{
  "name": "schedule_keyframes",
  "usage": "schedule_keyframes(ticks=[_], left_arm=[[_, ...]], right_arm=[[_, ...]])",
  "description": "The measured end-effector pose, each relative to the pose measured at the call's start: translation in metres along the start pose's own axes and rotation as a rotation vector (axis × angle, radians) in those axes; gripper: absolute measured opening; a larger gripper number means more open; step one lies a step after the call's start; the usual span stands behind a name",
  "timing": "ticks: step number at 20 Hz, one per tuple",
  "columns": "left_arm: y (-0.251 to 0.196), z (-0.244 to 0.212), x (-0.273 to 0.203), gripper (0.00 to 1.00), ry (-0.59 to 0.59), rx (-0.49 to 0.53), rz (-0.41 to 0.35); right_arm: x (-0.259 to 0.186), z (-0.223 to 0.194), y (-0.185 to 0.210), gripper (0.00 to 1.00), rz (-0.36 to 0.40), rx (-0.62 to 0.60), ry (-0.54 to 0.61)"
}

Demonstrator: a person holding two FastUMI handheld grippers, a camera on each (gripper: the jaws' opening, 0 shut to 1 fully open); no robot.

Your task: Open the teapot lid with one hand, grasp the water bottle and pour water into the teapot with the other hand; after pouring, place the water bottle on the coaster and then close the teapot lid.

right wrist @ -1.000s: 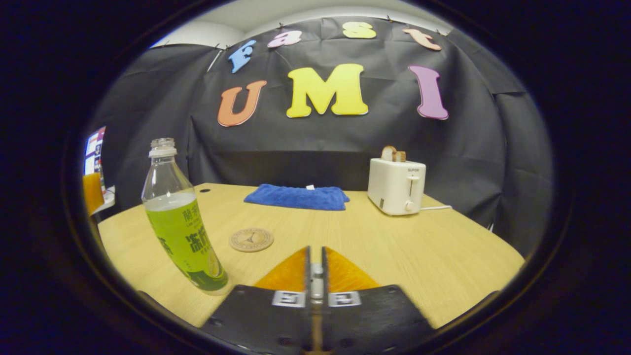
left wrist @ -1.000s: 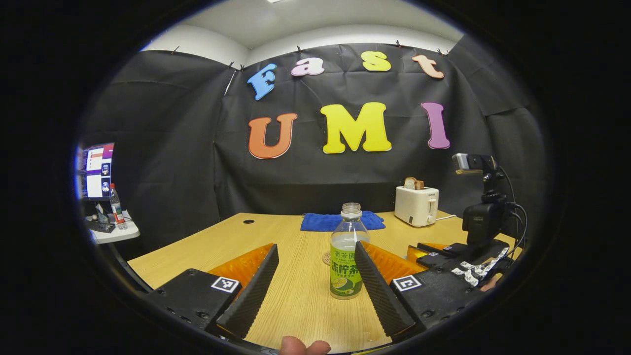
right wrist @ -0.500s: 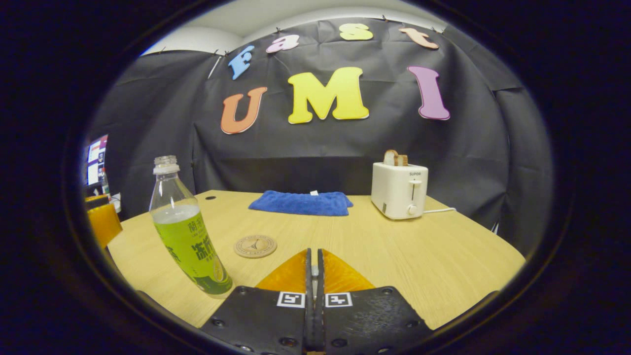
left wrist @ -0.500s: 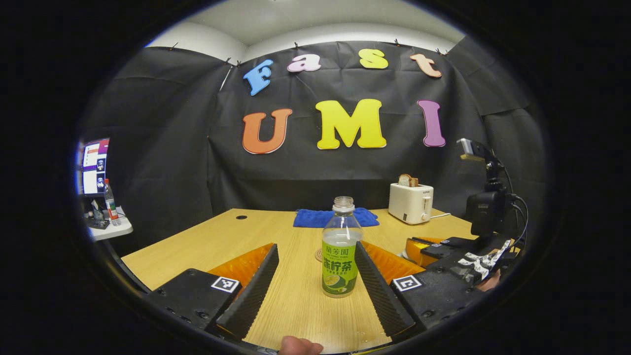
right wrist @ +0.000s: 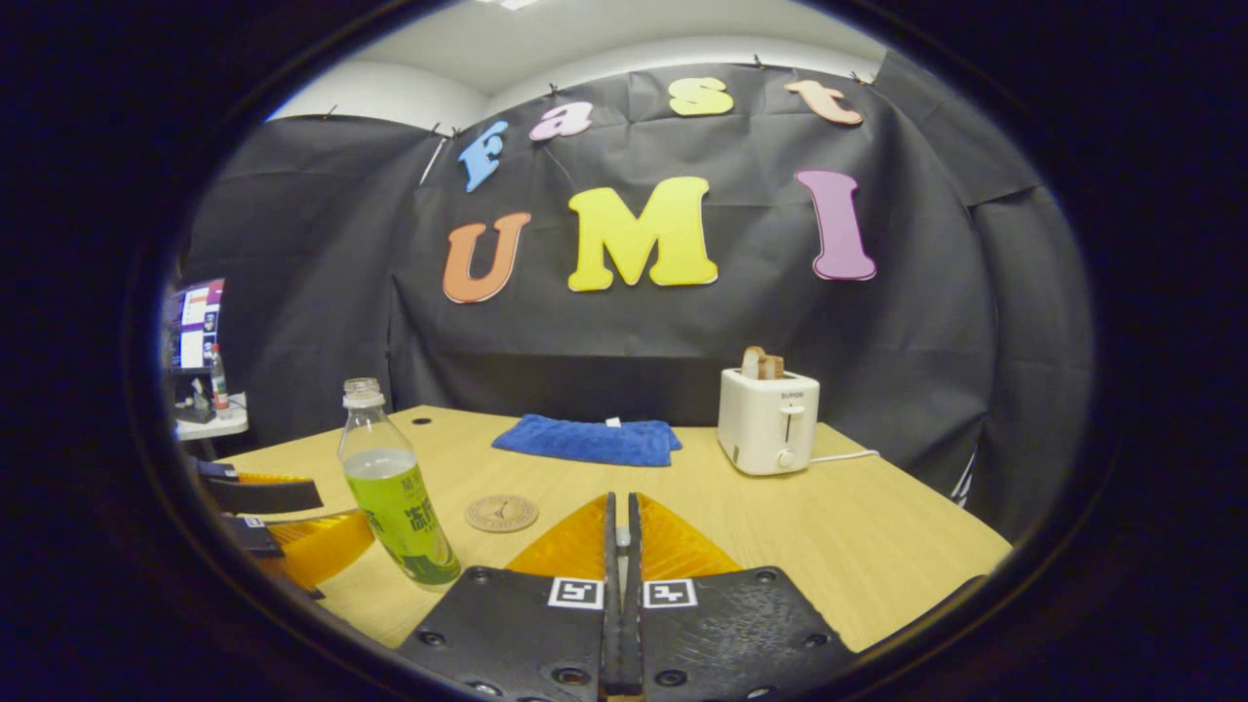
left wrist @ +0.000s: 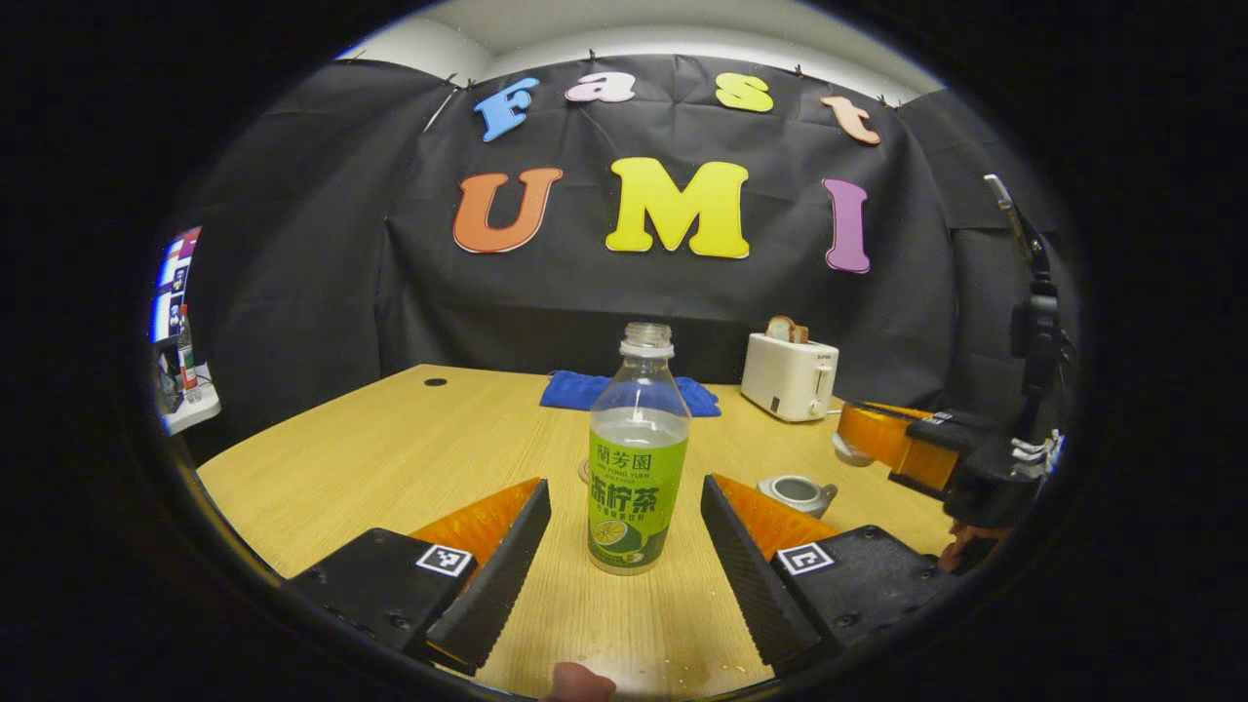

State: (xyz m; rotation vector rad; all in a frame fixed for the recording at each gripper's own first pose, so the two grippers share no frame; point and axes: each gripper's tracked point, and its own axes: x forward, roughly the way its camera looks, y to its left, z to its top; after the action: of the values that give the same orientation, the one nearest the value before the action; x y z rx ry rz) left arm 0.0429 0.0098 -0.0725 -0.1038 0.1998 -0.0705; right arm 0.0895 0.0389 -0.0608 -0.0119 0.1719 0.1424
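The left claw (left wrist: 624, 546) is spread wide, empty, with the upright bottle (left wrist: 639, 468) standing on the worktop (left wrist: 409, 448) straight ahead between its fingers (untouched). The right claw (right wrist: 621, 546) is pressed closed; whether it pinches anything, I cannot tell.

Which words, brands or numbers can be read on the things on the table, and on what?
White toaster: a small brand word on its front, too small to read.
Clear plastic bottle with green label: large Chinese characters, too distorted to quote surely; small print blurred.
Round wooden coaster: an emblem, no readable word.
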Motion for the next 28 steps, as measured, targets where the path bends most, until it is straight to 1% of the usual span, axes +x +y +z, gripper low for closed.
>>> schedule_keyframes(ticks=[7,14,17,18,19,20,22,23,26,28], left_arm=[[-0.001,-0.021,0.032,0.98,0.06,0.02,0.017],[0.0,-0.032,0.044,0.98,0.1,0.001,0.015],[-0.002,-0.032,0.048,0.86,0.104,0.004,0.012],[-0.001,-0.032,0.049,0.85,0.108,0.012,0.011],[-0.001,-0.032,0.05,0.8,0.112,0.021,0.011],[-0.001,-0.032,0.049,0.8,0.122,0.03,0.01],[0.0,-0.028,0.048,0.78,0.135,0.072,0.016],[0.002,-0.022,0.047,0.77,0.13,0.112,0.026],[0.015,-0.001,0.044,0.75,0.112,0.261,0.089],[0.015,0.006,0.043,0.75,0.129,0.386,0.092]], right_arm=[[-0.01,0.0,-0.023,0.0,-0.028,-0.005,0.006],[-0.013,-0.002,-0.038,0.0,-0.051,-0.002,0.015],[-0.016,-0.005,-0.044,0.0,-0.055,0.001,0.024],[-0.017,-0.005,-0.046,0.0,-0.055,0.003,0.025],[-0.019,-0.004,-0.049,0.0,-0.057,0.006,0.024],[-0.02,-0.004,-0.052,0.0,-0.059,0.01,0.022],[-0.022,-0.003,-0.055,0.0,-0.053,0.017,0.027],[-0.023,-0.002,-0.057,0.0,-0.051,0.016,0.025],[-0.024,-0.002,-0.061,0.0,-0.046,0.015,0.02],[-0.026,-0.003,-0.062,0.0,-0.033,0.023,0.022]])
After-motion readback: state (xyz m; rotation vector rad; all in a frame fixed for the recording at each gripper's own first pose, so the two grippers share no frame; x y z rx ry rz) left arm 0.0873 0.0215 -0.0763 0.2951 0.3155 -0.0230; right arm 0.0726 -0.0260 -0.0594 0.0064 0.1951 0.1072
